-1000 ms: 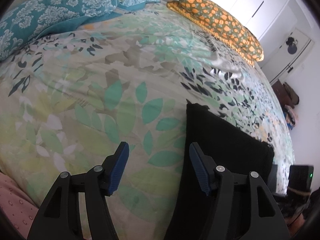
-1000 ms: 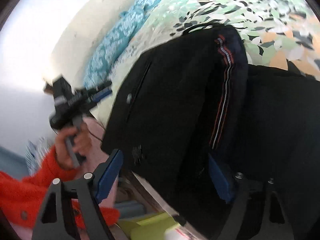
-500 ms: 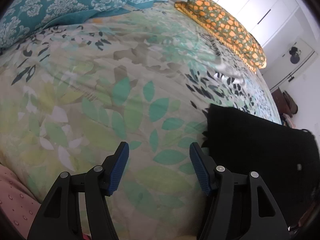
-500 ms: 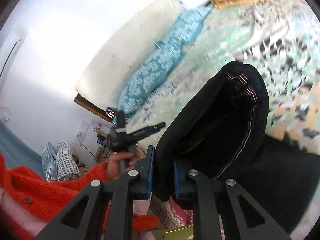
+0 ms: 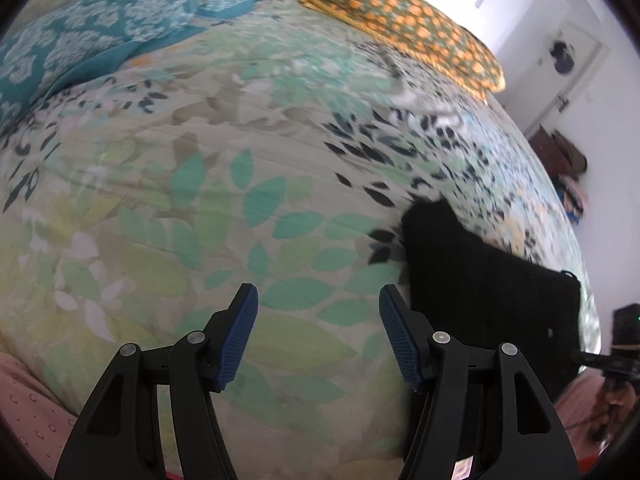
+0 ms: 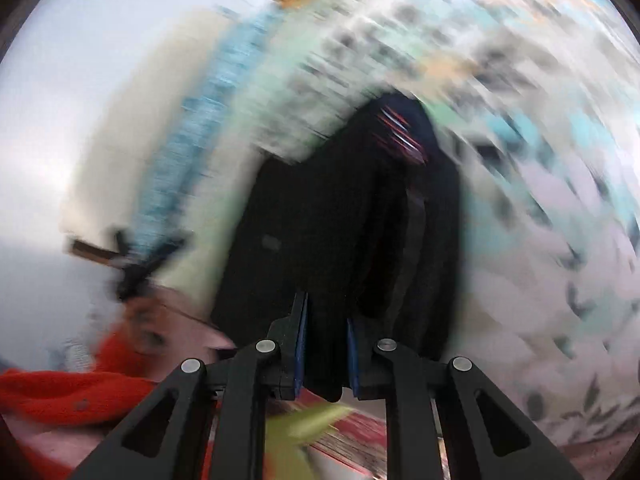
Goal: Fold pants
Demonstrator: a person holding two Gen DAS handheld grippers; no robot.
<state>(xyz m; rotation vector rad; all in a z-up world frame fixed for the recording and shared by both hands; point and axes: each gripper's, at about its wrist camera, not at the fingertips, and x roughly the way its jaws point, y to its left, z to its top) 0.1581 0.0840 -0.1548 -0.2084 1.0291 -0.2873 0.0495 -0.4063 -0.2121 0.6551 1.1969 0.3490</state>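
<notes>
White walls (image 5: 608,128) and cupboard doors (image 5: 520,4) ring the bed (image 5: 168,184), whose leaf-print cover in green, teal and black fills most of the left wrist view. At 10 o'clock on that cover lie the teal patterned pillows (image 5: 100,40), and at 1 o'clock a long orange-dotted pillow (image 5: 412,28) runs along the far edge. Toward 4 o'clock the black pants (image 5: 492,292) lie on the cover near the bed's near edge, a dark slab whose nearest corner sits just beside the right-hand finger of the left gripper (image 5: 318,334). That gripper hovers over bare cover with its blue-padded fingers (image 5: 240,330) spread wide apart and nothing between them. At 8 o'clock a strip of pink dotted fabric (image 5: 28,400) shows below the bed's edge.

Heavy blur smears the right wrist view, though the bed's cover (image 6: 540,200) still reads across the upper right. The pants (image 6: 340,220) hang in the centre as a tall dark fold, with thin red and white stripes (image 6: 400,134) near the top at 12 o'clock. The right gripper (image 6: 326,354) has its fingers (image 6: 301,344) drawn close together, pinching a thick bunch of the black cloth at the lower end of the fold. At 8 o'clock an orange-red knitted sleeve (image 6: 68,388) crosses the corner, and above it the other gripper is only a dark smear, too blurred to read.
</notes>
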